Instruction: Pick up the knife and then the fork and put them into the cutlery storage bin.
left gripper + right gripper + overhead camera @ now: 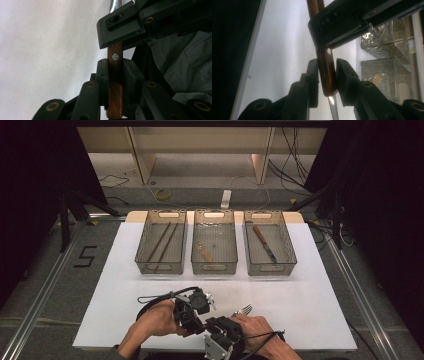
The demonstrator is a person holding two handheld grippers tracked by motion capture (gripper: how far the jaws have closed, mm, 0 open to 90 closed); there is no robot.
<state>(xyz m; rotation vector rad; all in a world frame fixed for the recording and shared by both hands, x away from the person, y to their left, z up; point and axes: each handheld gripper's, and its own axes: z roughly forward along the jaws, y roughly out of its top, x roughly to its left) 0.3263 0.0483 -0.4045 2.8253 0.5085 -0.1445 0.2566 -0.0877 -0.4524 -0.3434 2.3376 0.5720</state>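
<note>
Both tongs meeting on one fork, low over the near edge of the worktop (pixel 310 285).

You're holding the left tongs (pixel 115 75) clamped tight on the fork's (pixel 115 82) brown wooden handle, pads pressing both sides just below the rivet. You're bringing the right tongs (pixel 327 72) around the same handle: its jaws are sitting a little apart, the left pad touching the wood, a slim gap showing on the other side, so it isn't squeezing yet. In the high view the fork's (pixel 243 309) silver tines are poking out beyond the two tongs, just over the white sheet, near your right hand (pixel 260 327). Three mesh baskets (pixel 214 265) are lined up well apart from it at the far side, holding chopsticks (pixel 162 241), a spoon (pixel 204 252) and a knife (pixel 264 243).
</note>
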